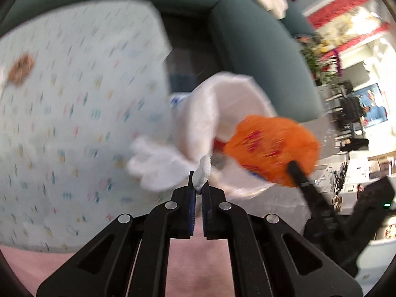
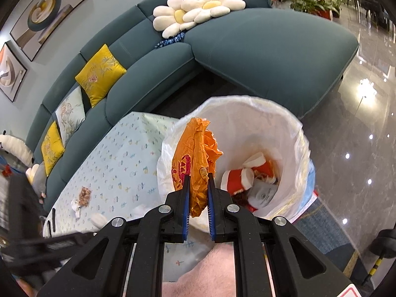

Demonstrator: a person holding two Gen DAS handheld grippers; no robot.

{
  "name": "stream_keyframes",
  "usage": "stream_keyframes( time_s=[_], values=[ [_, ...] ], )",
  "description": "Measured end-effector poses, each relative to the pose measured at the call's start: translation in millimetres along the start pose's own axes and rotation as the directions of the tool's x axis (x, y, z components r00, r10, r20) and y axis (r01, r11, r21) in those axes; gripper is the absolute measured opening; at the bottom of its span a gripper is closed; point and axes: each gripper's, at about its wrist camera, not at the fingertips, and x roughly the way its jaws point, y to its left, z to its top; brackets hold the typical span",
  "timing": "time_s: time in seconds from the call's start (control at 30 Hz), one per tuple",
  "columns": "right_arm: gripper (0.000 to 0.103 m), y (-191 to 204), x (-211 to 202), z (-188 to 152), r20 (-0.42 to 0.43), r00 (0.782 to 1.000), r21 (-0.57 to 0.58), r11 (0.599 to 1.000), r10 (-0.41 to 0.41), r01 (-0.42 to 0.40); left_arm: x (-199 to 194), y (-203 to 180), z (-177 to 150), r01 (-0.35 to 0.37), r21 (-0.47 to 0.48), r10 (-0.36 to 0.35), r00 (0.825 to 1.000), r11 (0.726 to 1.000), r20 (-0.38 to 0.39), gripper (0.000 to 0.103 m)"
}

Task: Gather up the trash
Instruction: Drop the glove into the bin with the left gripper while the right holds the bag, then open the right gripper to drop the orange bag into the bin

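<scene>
Right up close, the left gripper (image 1: 198,185) has its fingers pressed nearly together on a small wad of white tissue (image 1: 203,175), pinched just at the tips. That whole left wrist view is smeared with blur, so fine detail is lost. Just beyond the wad sits more crumpled white tissue (image 1: 158,165), and past that the white liner (image 1: 205,113) of the bin.

Over on the other side, the right gripper (image 2: 198,182) is clamped on a crumpled orange wrapper (image 2: 195,163) with red print, both blue pads biting into its lower half while the top fans out above the fingertips. From the left wrist view that same wrapper (image 1: 272,146) shows as an orange blob with the right gripper's black finger (image 1: 300,175) against it.

The wrapper hangs at the near rim of the trash bin (image 2: 300,148), over its left edge. Down inside lie red-and-white packaging (image 2: 241,177) and other scraps.

Left of the bin, a table with a pale patterned cloth (image 2: 116,158) carries a brown crumbly scrap (image 2: 85,194) and a few white tissue bits (image 2: 139,209). A pink fabric (image 2: 208,269) shows beneath the gripper.

Further back, a teal sofa (image 2: 259,52) curves round, holding yellow cushions (image 2: 100,74) and daisy-shaped pillows (image 2: 195,10). Framed pictures (image 2: 47,10) hang on the wall behind, and glossy floor (image 2: 363,123) stretches off right.
</scene>
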Motion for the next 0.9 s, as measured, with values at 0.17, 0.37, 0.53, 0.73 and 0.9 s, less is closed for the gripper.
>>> stream_keyframes(
  time_s=[0.17,0.37,0.53,0.73,0.9],
  values=[
    [0.011,-2.2,-15.7,13.2,0.044,0.998,-0.020,0.999,-0.039,0.040,-23.5,-51.0,19.3,0.057,0.089,-0.063,0.996,0.994,0.066,0.004],
    [0.011,-10.6,-28.6,27.0,0.066,0.993,-0.027,0.995,-0.095,0.097,-14.5,-97.2,36.5,0.095,0.165,-0.107,0.992,0.982,0.067,0.004],
    [0.012,-15.0,-31.9,32.6,0.065,0.990,-0.036,0.991,-0.125,0.127,6.6,-109.5,40.3,0.100,0.196,-0.108,0.994,0.975,0.028,0.005],
    [0.035,-11.4,-36.0,31.8,0.082,0.983,-0.061,0.984,-0.163,0.168,4.3,-99.9,35.2,-0.008,0.201,-0.011,0.996,0.980,0.093,0.043],
    [0.035,-3.5,-38.6,29.9,0.074,0.984,-0.076,0.983,-0.159,0.165,-11.8,-90.2,33.4,-0.112,0.198,0.080,0.983,0.974,0.162,0.045]
  ],
)
